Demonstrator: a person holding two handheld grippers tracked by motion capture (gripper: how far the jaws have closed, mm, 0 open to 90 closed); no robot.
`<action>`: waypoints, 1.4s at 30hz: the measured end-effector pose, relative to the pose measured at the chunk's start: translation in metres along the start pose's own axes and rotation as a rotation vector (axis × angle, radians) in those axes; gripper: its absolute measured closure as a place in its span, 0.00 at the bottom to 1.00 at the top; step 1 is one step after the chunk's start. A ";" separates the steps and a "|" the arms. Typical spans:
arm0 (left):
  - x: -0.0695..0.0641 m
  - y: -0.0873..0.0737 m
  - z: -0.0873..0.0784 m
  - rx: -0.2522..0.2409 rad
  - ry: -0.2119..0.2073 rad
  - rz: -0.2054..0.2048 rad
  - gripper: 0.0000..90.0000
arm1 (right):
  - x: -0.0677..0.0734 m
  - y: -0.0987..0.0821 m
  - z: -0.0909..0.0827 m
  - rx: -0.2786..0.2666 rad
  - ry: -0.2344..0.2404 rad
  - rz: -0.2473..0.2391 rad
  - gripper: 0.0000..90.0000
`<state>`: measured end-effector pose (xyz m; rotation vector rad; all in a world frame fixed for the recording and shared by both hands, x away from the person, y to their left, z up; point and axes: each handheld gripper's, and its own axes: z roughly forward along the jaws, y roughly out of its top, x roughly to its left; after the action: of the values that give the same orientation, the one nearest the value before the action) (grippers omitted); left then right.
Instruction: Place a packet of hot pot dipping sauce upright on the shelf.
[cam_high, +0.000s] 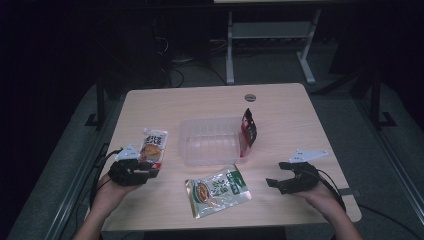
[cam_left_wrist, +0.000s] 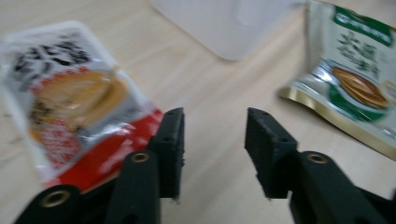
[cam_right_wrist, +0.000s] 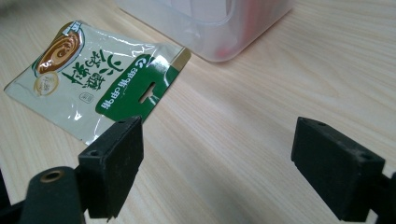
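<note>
A white, orange and red food packet (cam_high: 153, 146) (cam_left_wrist: 70, 102) lies flat at the table's left. My left gripper (cam_high: 149, 169) (cam_left_wrist: 212, 144) hovers at its near end, open, its left jaw over the packet's red corner and only bare table between the jaws. A green and silver packet (cam_high: 218, 190) (cam_left_wrist: 355, 79) (cam_right_wrist: 93, 74) lies flat at front centre. My right gripper (cam_high: 278, 174) (cam_right_wrist: 219, 163) stands wide open to the right of it, with bare wood between the jaws. A dark red packet (cam_high: 248, 131) stands upright in the right end of a clear plastic container (cam_high: 200, 150).
The clear container (cam_left_wrist: 229, 23) (cam_right_wrist: 210, 23) sits mid-table, just beyond both grippers. A round grey cable port (cam_high: 250, 97) is near the table's far edge. The wooden table (cam_high: 280, 115) has open room at right and back. A white desk frame (cam_high: 270, 35) stands beyond on the floor.
</note>
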<state>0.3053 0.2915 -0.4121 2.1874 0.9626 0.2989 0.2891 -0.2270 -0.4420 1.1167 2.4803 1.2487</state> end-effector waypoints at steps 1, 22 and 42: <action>0.002 0.001 0.000 -0.003 0.010 -0.019 0.73 | 0.000 0.000 0.000 0.001 0.000 -0.002 0.18; 0.039 0.032 0.029 0.013 0.118 -0.081 1.00 | -0.002 -0.001 0.003 0.006 -0.008 -0.007 0.18; 0.115 0.043 0.074 0.051 0.289 -0.200 1.00 | -0.004 -0.003 0.003 0.021 -0.003 0.012 0.19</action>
<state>0.4434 0.3155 -0.4434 2.1085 1.3502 0.5089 0.2918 -0.2290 -0.4465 1.1389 2.4933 1.2260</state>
